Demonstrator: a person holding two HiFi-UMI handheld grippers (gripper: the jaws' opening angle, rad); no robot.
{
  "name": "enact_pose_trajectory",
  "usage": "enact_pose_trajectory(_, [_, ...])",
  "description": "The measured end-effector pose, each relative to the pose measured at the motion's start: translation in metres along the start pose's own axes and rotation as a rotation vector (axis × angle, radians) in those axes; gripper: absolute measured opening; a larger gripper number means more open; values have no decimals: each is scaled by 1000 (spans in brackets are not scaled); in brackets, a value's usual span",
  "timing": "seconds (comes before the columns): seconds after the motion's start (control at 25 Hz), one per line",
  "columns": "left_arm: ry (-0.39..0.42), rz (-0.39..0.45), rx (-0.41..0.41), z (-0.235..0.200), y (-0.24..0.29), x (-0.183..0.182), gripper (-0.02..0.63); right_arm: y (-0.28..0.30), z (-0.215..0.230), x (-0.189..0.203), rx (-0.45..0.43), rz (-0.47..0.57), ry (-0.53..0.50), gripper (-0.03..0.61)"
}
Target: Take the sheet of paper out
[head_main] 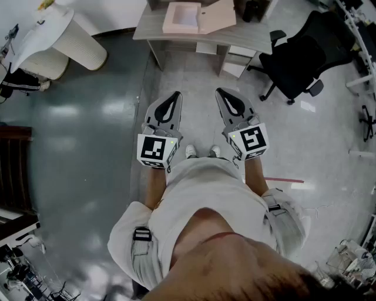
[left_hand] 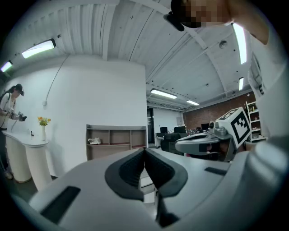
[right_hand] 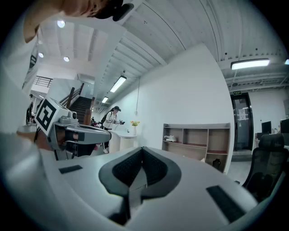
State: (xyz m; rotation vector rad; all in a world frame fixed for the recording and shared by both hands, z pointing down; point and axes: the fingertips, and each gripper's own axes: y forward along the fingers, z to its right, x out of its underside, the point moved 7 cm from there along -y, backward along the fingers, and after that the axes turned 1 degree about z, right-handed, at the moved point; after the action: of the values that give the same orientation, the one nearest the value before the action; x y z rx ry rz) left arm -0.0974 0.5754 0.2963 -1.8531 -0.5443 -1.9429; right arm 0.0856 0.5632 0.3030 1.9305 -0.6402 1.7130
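The person is standing on the grey floor [head_main: 82, 147] and holding both tools level in front of the body, side by side and slightly apart, both pointing toward the desk [head_main: 151, 23] ahead. The left tongs [head_main: 174, 94] are sitting with their dark pads pressed together at the tip, and nothing is lying between them. The right tongs [head_main: 221, 91] are likewise resting fully closed and empty. Both are hovering over bare floor, well short of the desk. On the desk an open pale box [head_main: 176, 26] is lying flat with its flap folded out to the right, and the white face showing inside it appears to be the sheet of paper [head_main: 187, 16], though it is too small to confirm. A black office chair [head_main: 296, 62] is standing to the right of the desk.
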Motion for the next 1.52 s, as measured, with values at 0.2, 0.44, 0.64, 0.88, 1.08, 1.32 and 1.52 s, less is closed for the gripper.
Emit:
enact_pose_trajectory(0.2, [4, -7, -7, 10, 9, 2, 23, -4, 12, 3, -4, 8, 23, 20])
enact_pose_trajectory(0.44, [4, -23, -23, 27, 25, 4, 23, -12, 30, 8, -34, 18, 46, 20])
enact_pose_trajectory(0.64, [9, -39, -46, 49, 40, 9, 23, -25, 52, 18, -60, 15, 55, 20])
enact_pose_trajectory(0.88, [2, -64, -74, 66, 48, 16, 23, -34, 70, 28, -78, 8, 81, 20])
enact_pose_trajectory(1.08, [18, -79, -81, 64, 62, 15, 23, -28, 83, 26, -84, 15, 90, 20])
enact_pose_trajectory(1.32, [8, -70, -78, 39, 78, 20, 23, -3, 96, 30, -53, -1, 82, 20])
enact_pose_trajectory(1.52, [-4, -54, -50, 7, 99, 25, 23, 30, 103, 31, -29, -10, 76, 20])
